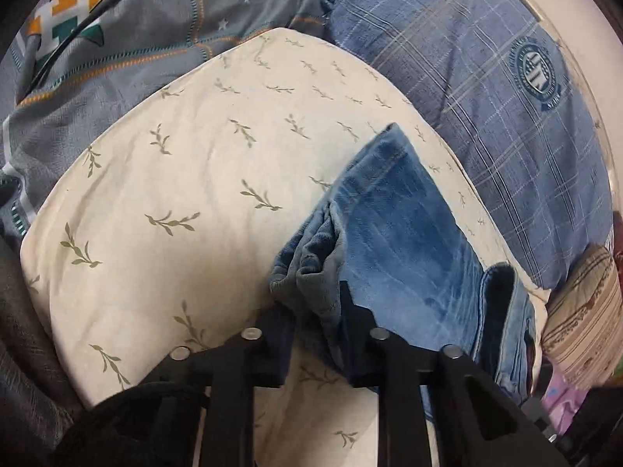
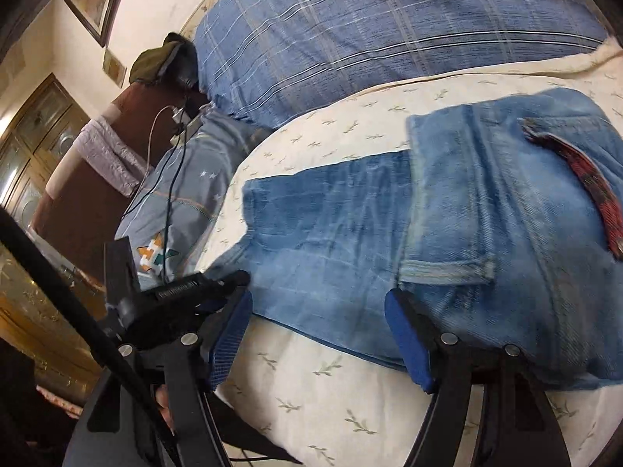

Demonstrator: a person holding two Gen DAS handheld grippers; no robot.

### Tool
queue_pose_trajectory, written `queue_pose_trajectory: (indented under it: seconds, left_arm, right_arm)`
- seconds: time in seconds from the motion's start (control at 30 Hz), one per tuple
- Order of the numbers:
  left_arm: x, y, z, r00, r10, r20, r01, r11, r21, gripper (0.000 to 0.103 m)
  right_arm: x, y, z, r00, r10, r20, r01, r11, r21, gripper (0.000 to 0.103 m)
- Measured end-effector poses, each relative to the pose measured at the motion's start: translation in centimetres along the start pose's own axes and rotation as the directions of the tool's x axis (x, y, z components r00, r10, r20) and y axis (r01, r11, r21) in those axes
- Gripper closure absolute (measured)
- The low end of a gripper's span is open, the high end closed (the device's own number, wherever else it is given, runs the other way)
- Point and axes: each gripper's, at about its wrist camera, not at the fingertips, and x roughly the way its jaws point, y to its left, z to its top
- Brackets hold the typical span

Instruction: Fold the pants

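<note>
— So where are the faded blue denim pants (image 2: 447,210)?
— Spread on the cream leaf-print cushion (image 1: 175,179). My left claw (image 1: 315,311) pinches their bunched edge; my right claw (image 2: 317,334) gapes over the near edge.

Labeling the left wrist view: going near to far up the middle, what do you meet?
left gripper jaws pinching bunched denim, jeans, cream leaf-print cushion, grey bedding.
</note>
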Motion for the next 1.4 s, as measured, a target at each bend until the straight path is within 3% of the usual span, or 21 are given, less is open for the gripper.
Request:
queue_pose_trajectory:
  seconds: [0.13,0.2,0.27,0.37,0.47,0.57,0.7,0.77,0.8,0.87,0.9,0.97,1.0,1.13,1.27,1.4]
  left_arm:
    - [-0.5,-0.4,-0.7,1.0,0.01,0.022,-0.011,1.0,0.011,0.088]
    - [-0.9,-1.2,-1.2,0.998,0.038,0.045,-0.041,0.997,0.064,0.089]
    - [-1.7,-2.4,-2.0,0.994,0.067,0.082,-0.077,0.989,0.129,0.091]
    - [-2.6,-5.0,-3.5,0.979,0.112,0.173,-0.156,0.951,0.269,0.091]
    - [-3.3,-7.0,-5.2,0.966,0.109,0.234,-0.191,0.91,0.367,0.092]
    - [-3.3,-7.9,-6.1,0.97,0.1,0.224,-0.187,0.893,0.41,0.092]
    - [-3.6,-8.5,-6.9,0.973,0.089,0.214,-0.177,0.883,0.435,0.093]
    - [-4.1,-8.9,-7.3,0.969,0.087,0.229,-0.188,0.865,0.466,0.093]
    - [-4.3,-9.1,-7.4,0.969,0.088,0.233,-0.192,0.857,0.478,0.093]
    - [-4.4,-9.3,-7.8,0.97,0.088,0.228,-0.194,0.844,0.5,0.093]
    - [-4.5,-9.3,-7.9,0.973,0.08,0.218,-0.181,0.846,0.501,0.093]
    - [-4.5,-9.3,-7.7,0.977,0.073,0.202,-0.167,0.85,0.5,0.093]
    - [-4.7,-9.4,-7.8,0.976,0.071,0.204,-0.167,0.849,0.501,0.093]
    - [-6.6,-9.7,-8.3,0.971,-0.032,0.236,-0.099,0.847,0.522,0.093]
    - [-9.4,-11.1,-10.1,0.942,-0.146,0.301,-0.067,0.8,0.596,0.093]
    - [-12.1,-13.9,-11.3,0.927,-0.267,0.263,0.034,0.758,0.651,0.093]
  right_arm:
    - [1.9,1.5,3.0,0.993,0.076,-0.086,-0.076,0.997,0.011,0.031]
    - [3.9,2.4,5.0,0.984,0.102,-0.149,-0.1,0.995,0.019,0.031]
    - [6.2,3.5,6.8,0.968,0.12,-0.222,-0.12,0.993,0.012,0.031]
    - [9.9,5.2,9.2,0.928,0.147,-0.342,-0.154,0.988,0.007,0.031]
    - [13.5,6.4,10.7,0.896,0.097,-0.433,-0.115,0.993,-0.016,0.03]
    - [16.2,7.8,11.4,0.846,0.09,-0.526,-0.137,0.989,-0.051,0.031]
    - [17.4,9.6,11.3,0.808,0.042,-0.587,-0.14,0.983,-0.122,0.031]
    - [18.3,10.3,10.9,0.784,-0.047,-0.619,-0.098,0.975,-0.199,0.037]
    - [18.7,10.5,10.8,0.777,-0.095,-0.622,-0.069,0.97,-0.234,0.047]
    - [19.3,10.3,10.5,0.756,-0.149,-0.637,-0.038,0.962,-0.269,0.05]
    - [19.4,10.2,10.4,0.749,-0.166,-0.642,-0.03,0.959,-0.283,0.059]
    - [19.2,10.1,10.2,0.749,-0.202,-0.632,-0.011,0.949,-0.316,0.073]
    - [18.7,10.0,10.3,0.76,-0.191,-0.621,-0.018,0.95,-0.313,0.083]
    - [14.9,9.9,11.4,0.832,-0.142,-0.537,-0.026,0.955,-0.294,0.089]
    - [9.4,8.9,12.5,0.907,-0.03,-0.419,-0.07,0.972,-0.222,0.09]
    - [3.2,6.3,13.0,0.957,0.081,-0.278,-0.123,0.983,-0.138,0.091]
